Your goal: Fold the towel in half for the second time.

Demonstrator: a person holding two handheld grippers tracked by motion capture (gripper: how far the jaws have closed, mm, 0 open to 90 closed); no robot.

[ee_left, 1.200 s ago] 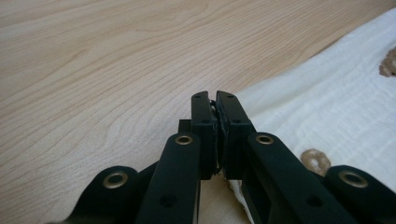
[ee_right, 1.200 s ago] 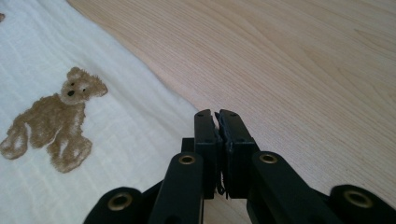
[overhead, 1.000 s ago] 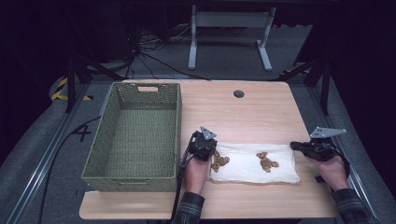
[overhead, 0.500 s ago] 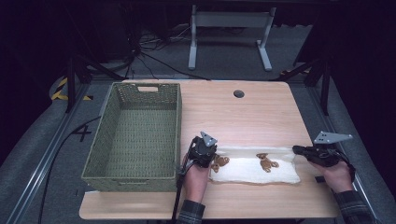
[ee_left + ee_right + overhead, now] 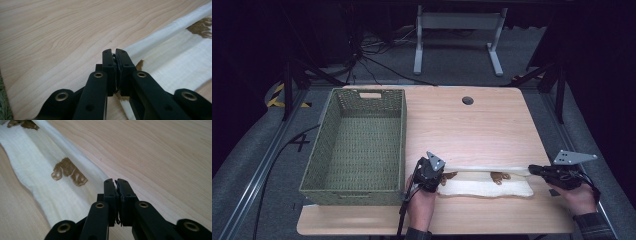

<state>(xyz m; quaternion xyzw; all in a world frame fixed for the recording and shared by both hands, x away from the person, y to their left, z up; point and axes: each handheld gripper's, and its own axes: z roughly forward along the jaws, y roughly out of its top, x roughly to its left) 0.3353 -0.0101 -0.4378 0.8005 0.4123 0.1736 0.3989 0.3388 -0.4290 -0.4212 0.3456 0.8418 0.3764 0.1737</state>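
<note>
Cloth (image 5: 484,184) on table (image 5: 472,130) (near edge), right of basket (image 5: 357,145).

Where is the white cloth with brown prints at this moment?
In the high view, the white cloth with brown prints lies near the front edge of the wooden table, right of the green woven basket, stretched between the left gripper and right gripper.

A green woven basket (image 5: 357,145) sits on the left of the wooden tabletop (image 5: 472,125), a round cable hole (image 5: 468,100) near its far edge, a grey stand (image 5: 457,30) beyond.
</note>
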